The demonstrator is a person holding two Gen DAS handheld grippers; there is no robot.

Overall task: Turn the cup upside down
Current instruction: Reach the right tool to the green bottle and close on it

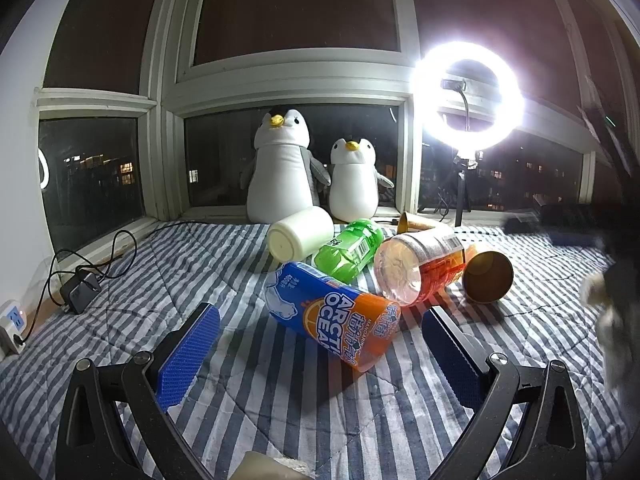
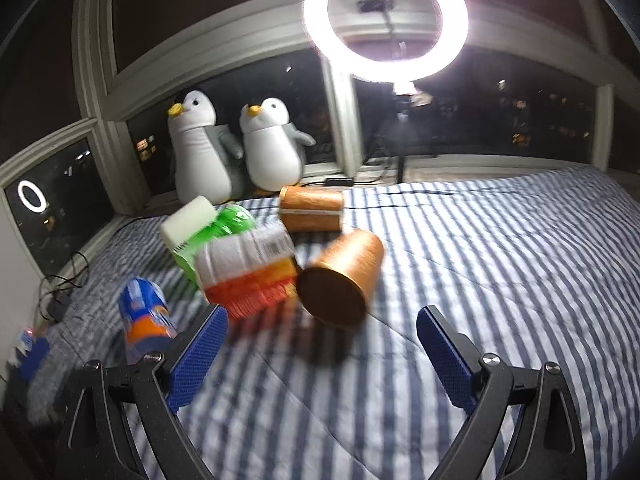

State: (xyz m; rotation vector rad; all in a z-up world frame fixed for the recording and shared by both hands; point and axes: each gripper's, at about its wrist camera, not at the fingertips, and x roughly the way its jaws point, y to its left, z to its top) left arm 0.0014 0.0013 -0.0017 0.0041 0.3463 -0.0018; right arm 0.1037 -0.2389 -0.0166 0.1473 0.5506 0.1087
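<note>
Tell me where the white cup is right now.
The white cup lies on its side at the back left of the pile, just in front of the big penguin, beside the green bottle.

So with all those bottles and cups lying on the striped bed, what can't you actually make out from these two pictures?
- Far brown cup, left wrist view: mostly hidden behind the orange-labelled bottle.
- Near brown cup, right wrist view: motion blur; which end faces the camera is unclear.
- Blue Arctic Ocean bottle, right wrist view: label smeared, unreadable.
- Right edge of the left wrist view: a dark blurred shape, unidentifiable.
- White cup: its far end is turned away.
</note>
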